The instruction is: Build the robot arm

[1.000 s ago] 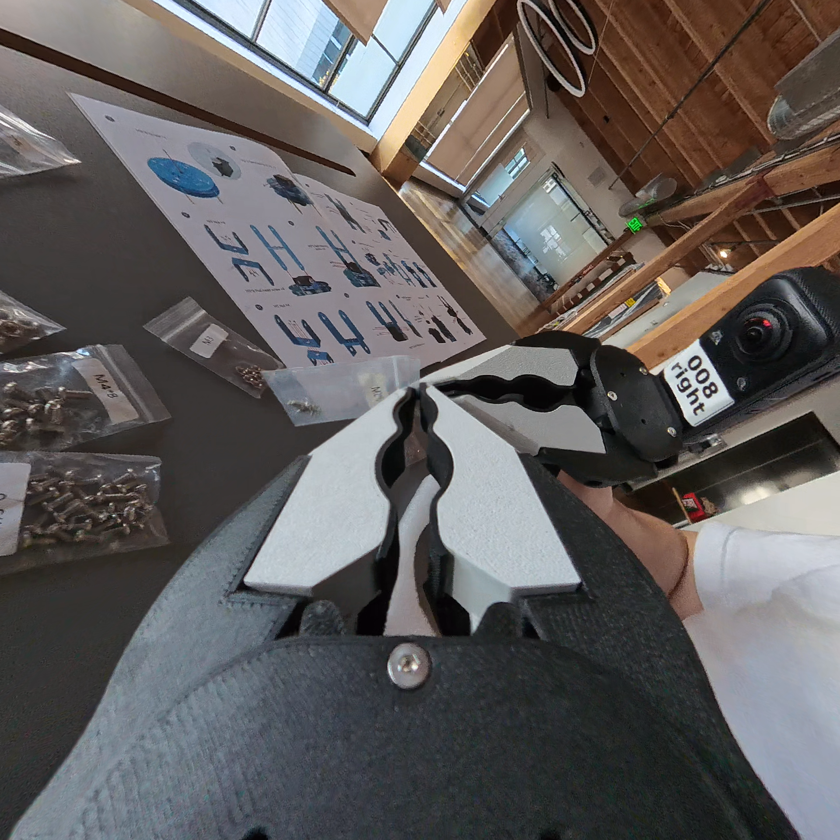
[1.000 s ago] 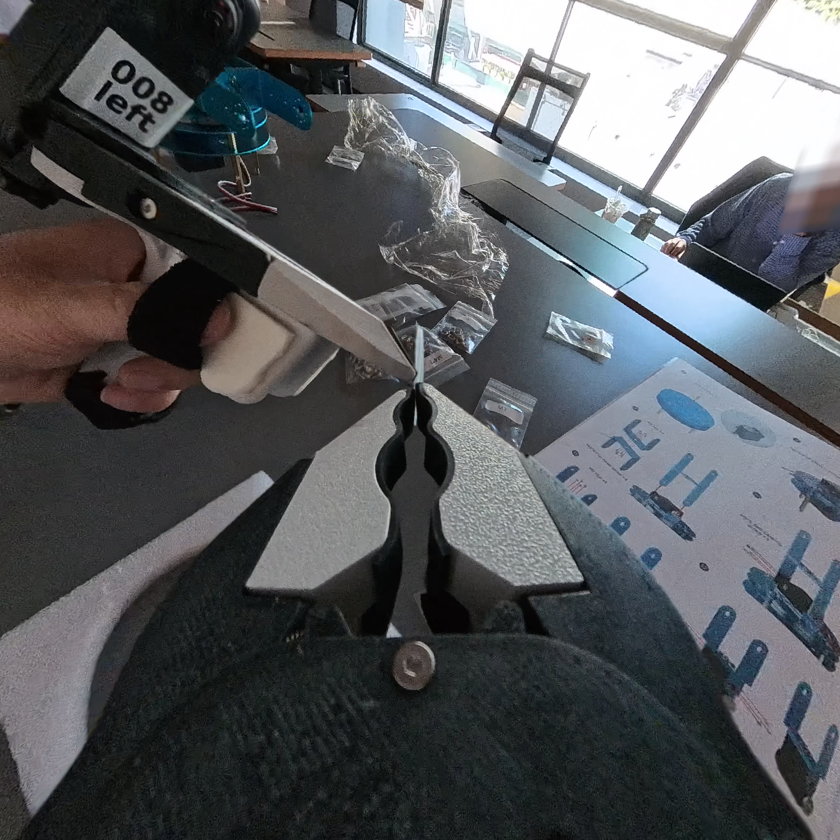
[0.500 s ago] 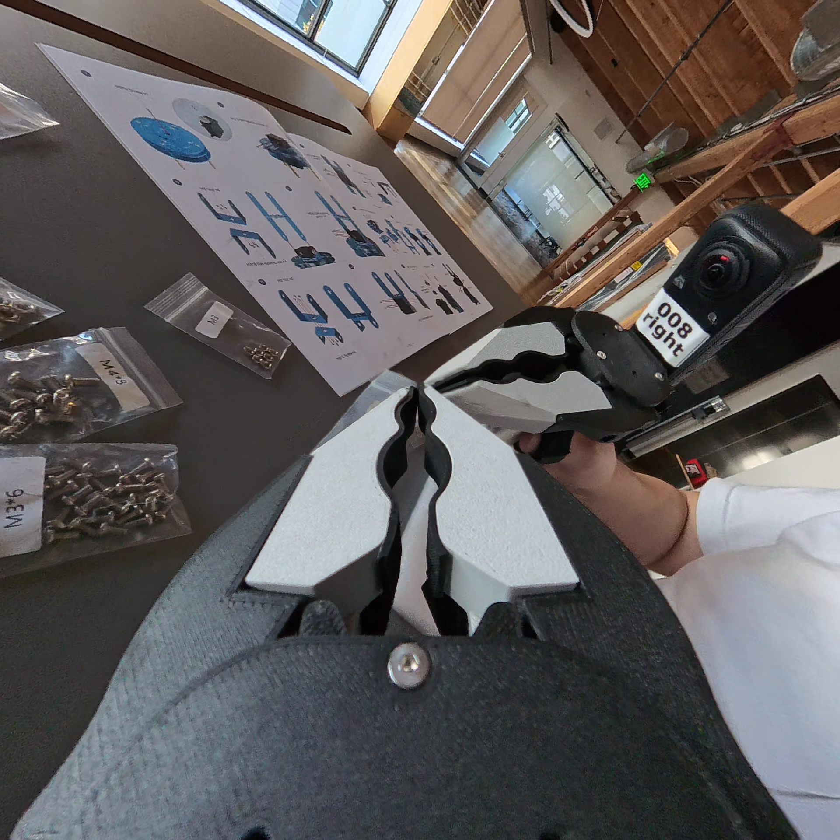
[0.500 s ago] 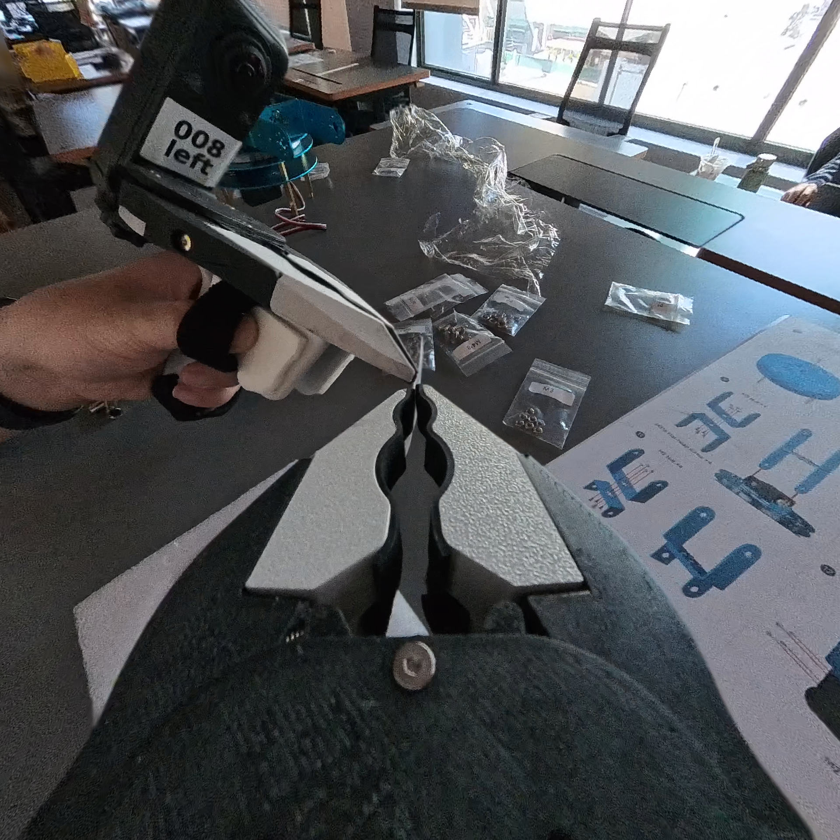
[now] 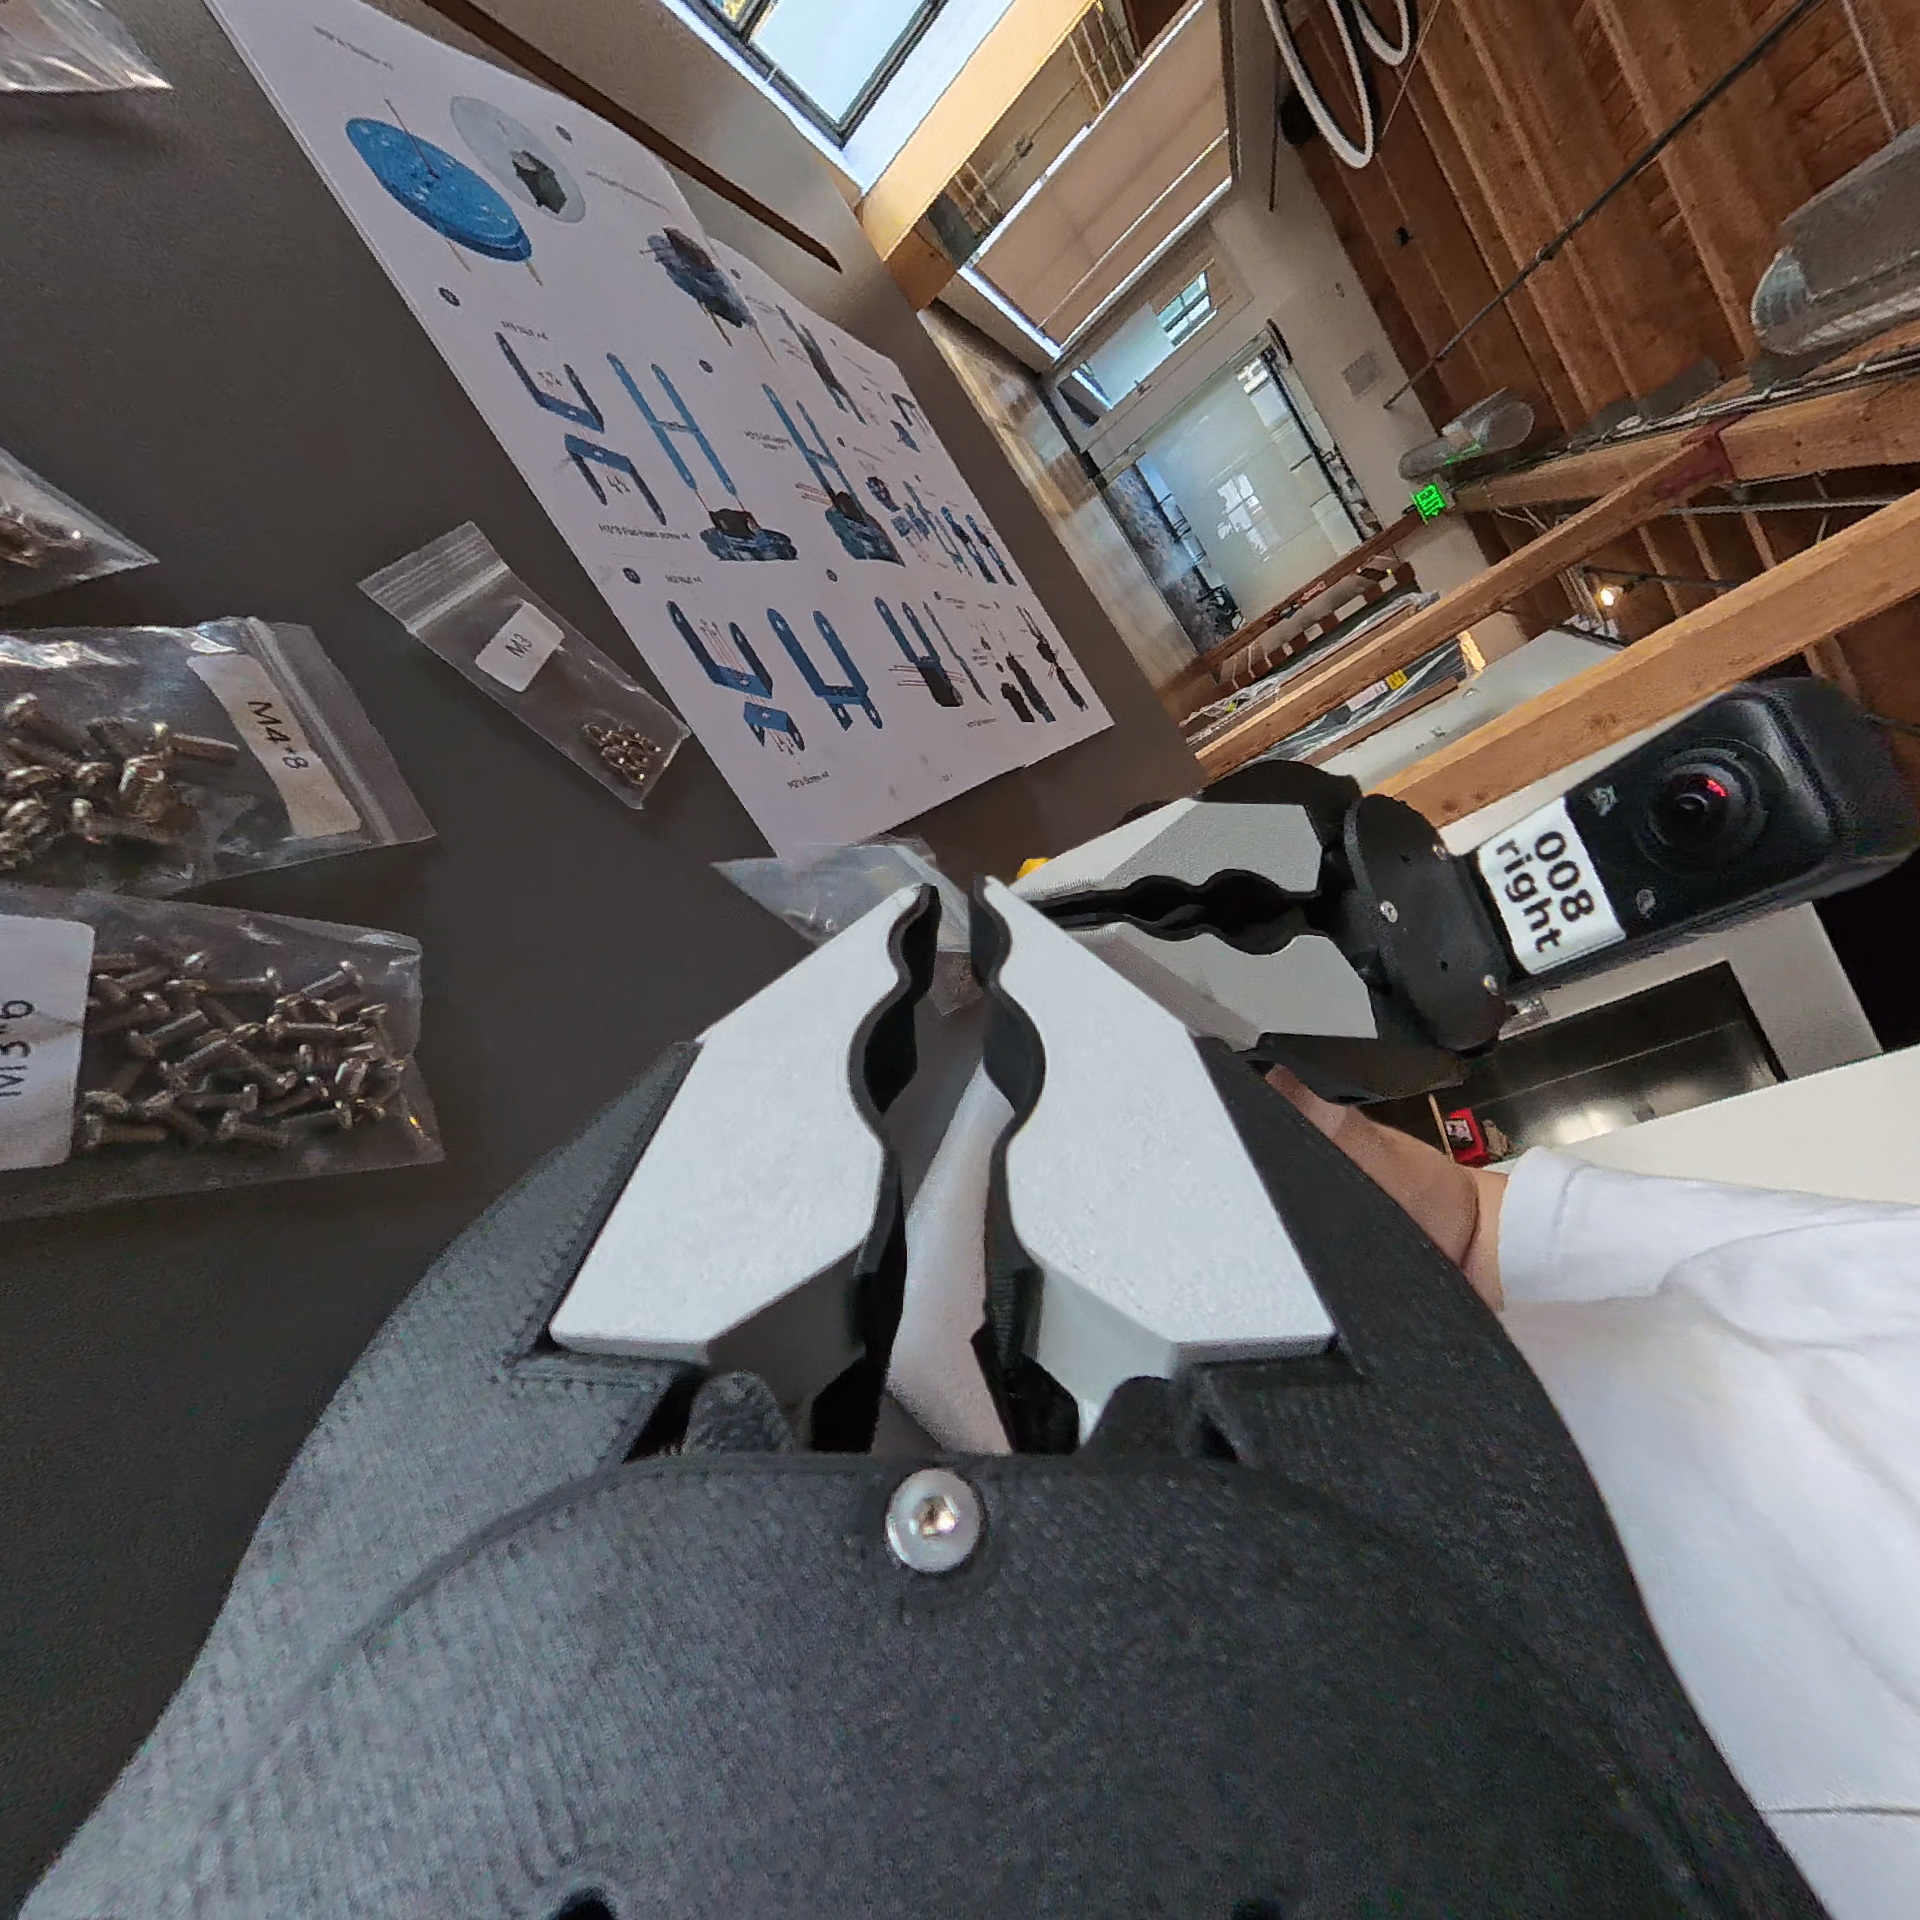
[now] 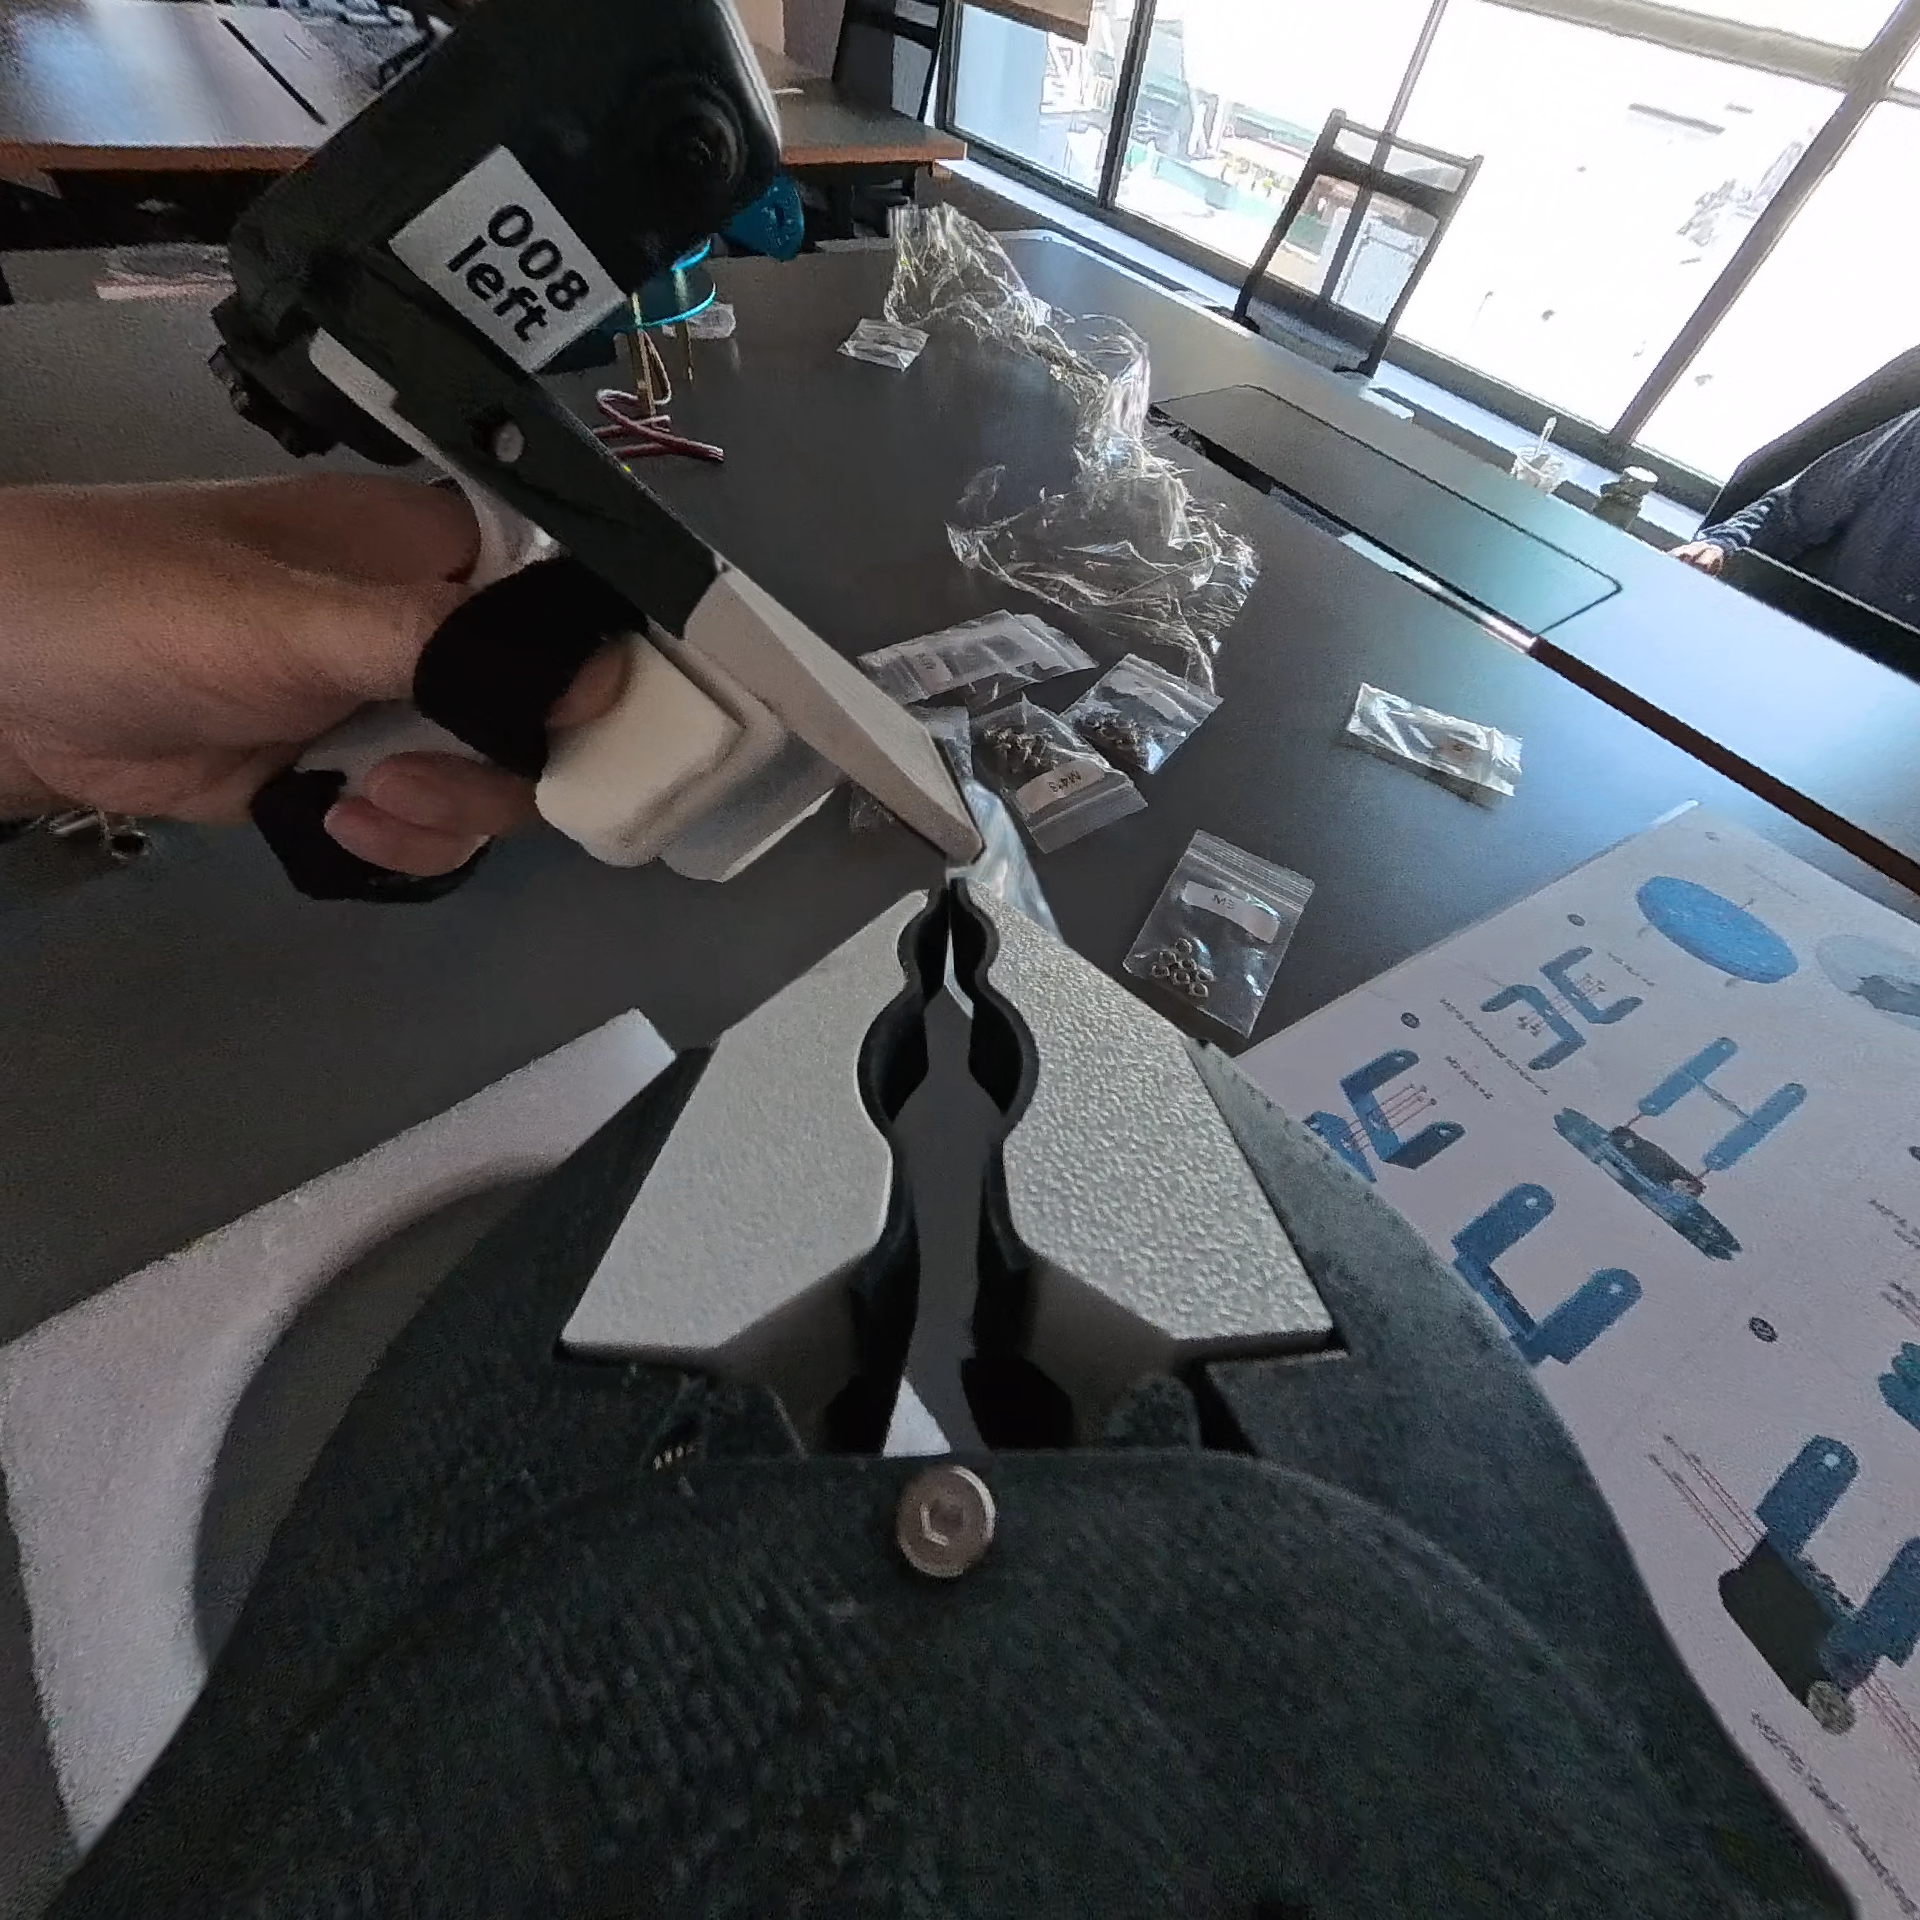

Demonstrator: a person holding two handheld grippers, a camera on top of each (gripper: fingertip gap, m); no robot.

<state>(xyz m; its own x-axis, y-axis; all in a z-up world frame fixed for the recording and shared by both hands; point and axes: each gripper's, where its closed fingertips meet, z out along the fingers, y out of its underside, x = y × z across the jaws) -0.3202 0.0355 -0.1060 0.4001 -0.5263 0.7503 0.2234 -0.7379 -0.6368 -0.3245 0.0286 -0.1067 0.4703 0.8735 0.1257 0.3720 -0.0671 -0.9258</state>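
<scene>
A small clear plastic bag (image 5: 831, 883) with a few tiny metal parts hangs between my two grippers above the dark table (image 5: 260, 364). My right gripper (image 6: 951, 909) is shut on one edge of the bag (image 6: 997, 868). It also shows in the left wrist view (image 5: 1039, 906), coming in from the right. My left gripper (image 5: 956, 894) has its tips a narrow gap apart at the bag. The bag shows through the gap. In the right wrist view the left gripper (image 6: 961, 844) points down at the bag from the upper left, held by a hand (image 6: 208, 644).
Labelled bags of screws (image 5: 208, 1039) (image 5: 156, 758) (image 5: 530, 665) lie on the table left of a printed assembly sheet (image 5: 727, 468). Crumpled clear plastic (image 6: 1091, 499) and a blue part (image 6: 769, 218) lie farther back. A person's sleeve (image 6: 1849, 509) is at the far table.
My left gripper's tips have parted a little; they were pressed together before. Both grippers have tilted and stayed tip to tip at the small bag.
</scene>
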